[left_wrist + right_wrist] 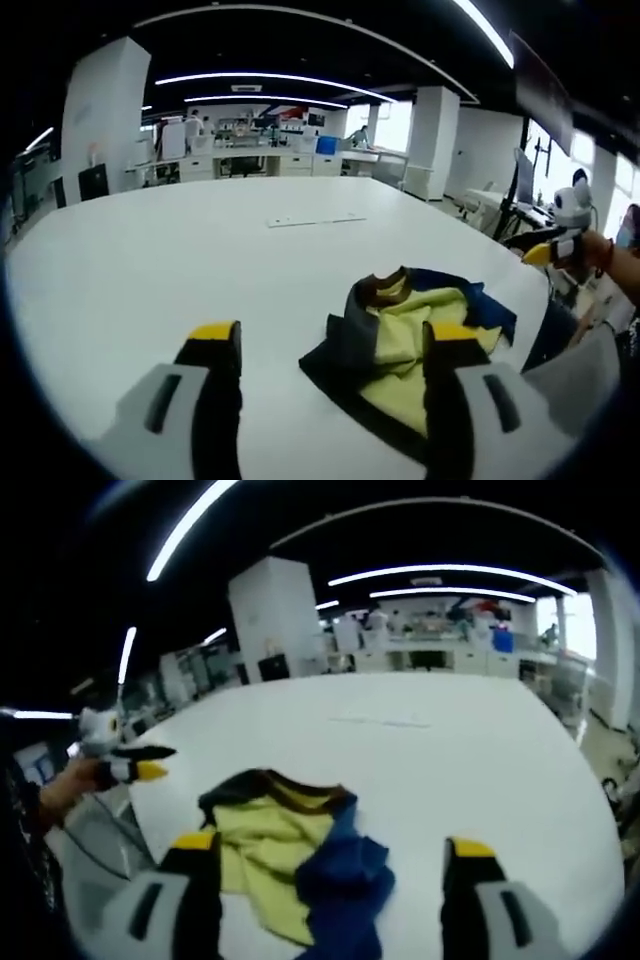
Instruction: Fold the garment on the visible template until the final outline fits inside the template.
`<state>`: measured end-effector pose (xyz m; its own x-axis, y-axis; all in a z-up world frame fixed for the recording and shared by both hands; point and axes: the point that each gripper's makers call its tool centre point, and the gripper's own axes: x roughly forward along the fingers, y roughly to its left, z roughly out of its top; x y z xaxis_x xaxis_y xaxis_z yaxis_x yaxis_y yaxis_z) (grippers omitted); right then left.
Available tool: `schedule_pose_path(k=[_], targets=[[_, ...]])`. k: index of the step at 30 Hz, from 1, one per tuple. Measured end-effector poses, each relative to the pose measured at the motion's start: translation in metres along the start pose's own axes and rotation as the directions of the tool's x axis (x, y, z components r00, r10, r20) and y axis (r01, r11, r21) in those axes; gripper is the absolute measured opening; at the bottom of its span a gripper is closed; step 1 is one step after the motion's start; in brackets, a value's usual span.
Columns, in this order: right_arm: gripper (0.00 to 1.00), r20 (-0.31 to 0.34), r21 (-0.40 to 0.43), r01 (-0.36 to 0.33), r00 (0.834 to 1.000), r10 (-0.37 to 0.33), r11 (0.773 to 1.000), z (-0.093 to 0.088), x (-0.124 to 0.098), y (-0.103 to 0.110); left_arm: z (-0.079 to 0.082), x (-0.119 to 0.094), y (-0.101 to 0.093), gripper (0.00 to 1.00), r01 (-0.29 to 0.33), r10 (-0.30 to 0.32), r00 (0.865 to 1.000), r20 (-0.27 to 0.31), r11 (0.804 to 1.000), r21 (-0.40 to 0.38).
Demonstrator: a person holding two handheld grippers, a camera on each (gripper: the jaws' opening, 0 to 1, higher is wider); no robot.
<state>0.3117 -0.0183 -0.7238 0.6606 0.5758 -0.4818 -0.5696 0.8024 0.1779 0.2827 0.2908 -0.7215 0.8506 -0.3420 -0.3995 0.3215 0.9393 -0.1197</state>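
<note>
Garment (420, 345) lies crumpled on white table (180, 260), yellow, navy, black.

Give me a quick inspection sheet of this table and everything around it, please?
Surface: white table, mostly bare.
Job's things: crumpled yellow, blue and dark garment lying unfolded near the table's edge; faint template marks farther along the table.
Clutter: nothing seen.
Grippers: left gripper open, one jaw over the garment; right gripper open, jaws either side of the garment; both hold nothing.
Cables: nothing seen.
Surroundings: open office with desks, white pillars and strip ceiling lights.
</note>
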Motion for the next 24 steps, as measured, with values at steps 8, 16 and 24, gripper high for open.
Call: schedule_pose_path(k=[8, 16, 24], targets=[[0.78, -0.025, -0.039, -0.016, 1.000, 0.015, 0.999, 0.003, 0.031, 0.003, -0.004, 0.018, -0.001, 0.61, 0.043, -0.043, 0.999, 0.002, 0.999, -0.012], [0.64, -0.090, -0.047, -0.022, 0.996, 0.018, 0.999, -0.006, 0.063, 0.003, -0.014, 0.038, 0.000, 0.51, 0.057, -0.058, 0.998, -0.027, 0.998, -0.023], [0.54, -0.128, -0.031, -0.038, 0.991, 0.034, 0.999, -0.013, 0.091, 0.001, -0.024, 0.062, -0.009, 0.43, 0.109, -0.111, 0.991, -0.076, 0.993, -0.035]])
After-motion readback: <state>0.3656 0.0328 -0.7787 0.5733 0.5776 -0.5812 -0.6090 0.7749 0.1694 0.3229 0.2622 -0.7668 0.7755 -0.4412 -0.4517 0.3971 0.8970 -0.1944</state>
